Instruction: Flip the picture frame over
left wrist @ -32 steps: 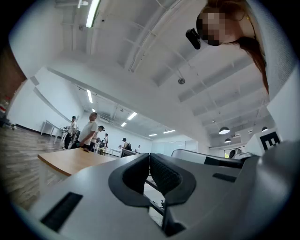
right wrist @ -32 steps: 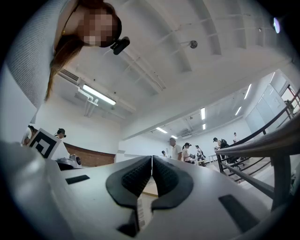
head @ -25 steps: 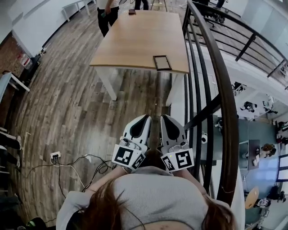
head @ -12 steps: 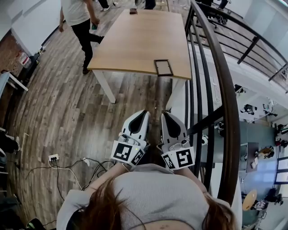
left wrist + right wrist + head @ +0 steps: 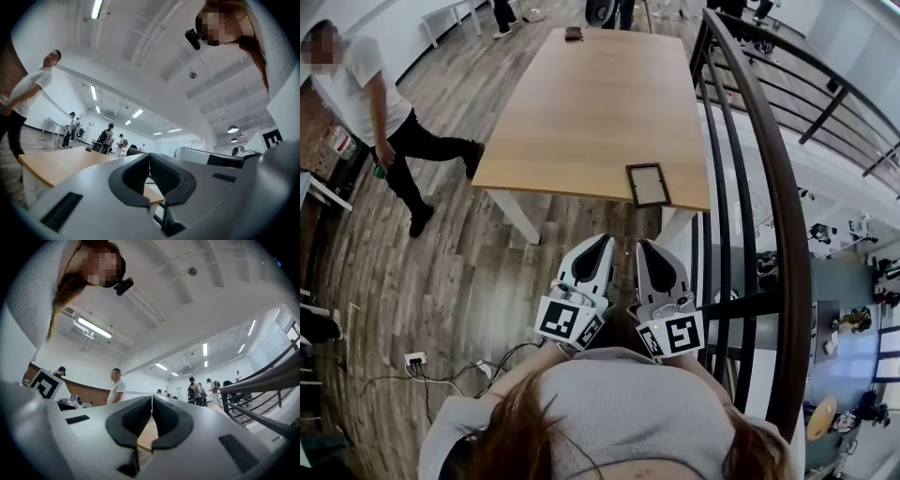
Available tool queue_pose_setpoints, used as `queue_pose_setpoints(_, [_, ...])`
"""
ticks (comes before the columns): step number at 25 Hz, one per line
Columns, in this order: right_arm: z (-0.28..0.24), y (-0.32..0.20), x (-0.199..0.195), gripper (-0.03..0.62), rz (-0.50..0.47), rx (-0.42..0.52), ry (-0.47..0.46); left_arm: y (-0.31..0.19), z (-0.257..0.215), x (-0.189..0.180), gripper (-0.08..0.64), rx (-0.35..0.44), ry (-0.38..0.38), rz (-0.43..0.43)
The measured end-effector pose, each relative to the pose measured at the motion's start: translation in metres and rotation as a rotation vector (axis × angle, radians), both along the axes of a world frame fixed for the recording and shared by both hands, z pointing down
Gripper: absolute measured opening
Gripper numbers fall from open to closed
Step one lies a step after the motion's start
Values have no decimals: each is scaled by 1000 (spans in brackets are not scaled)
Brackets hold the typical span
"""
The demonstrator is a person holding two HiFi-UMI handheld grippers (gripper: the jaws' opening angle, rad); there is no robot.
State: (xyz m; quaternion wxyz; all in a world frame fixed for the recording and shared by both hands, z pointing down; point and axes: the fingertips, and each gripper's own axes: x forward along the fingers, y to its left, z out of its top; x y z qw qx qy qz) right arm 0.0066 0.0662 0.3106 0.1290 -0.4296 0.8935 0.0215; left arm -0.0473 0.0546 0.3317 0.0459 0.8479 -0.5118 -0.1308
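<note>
Facing the counter (image 5: 581, 112), I hold left gripper (image 5: 604, 246) and right gripper (image 5: 644, 247) closed on nothing; picture frame (image 5: 648, 185) lies well ahead, so reaching it comes next.

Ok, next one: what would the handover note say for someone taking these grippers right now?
Left gripper: shut, empty.
Right gripper: shut, empty.
Both are held side by side in front of the person's chest, short of the table.
Picture frame lies flat by the table's near right corner, untouched.
Done: nothing yet.
Left: reach the frame, grip it, flip it over.
</note>
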Motion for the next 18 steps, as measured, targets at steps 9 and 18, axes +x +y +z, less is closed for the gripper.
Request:
queue_pose_setpoints(9, [-19, -125, -29, 17, 60, 30, -23, -127, -18, -23, 6, 33, -28, 71])
queue_pose_setpoints(18, [-13, -174, -31, 17, 109, -13, -24, -178, -5, -26, 6, -12, -18, 112])
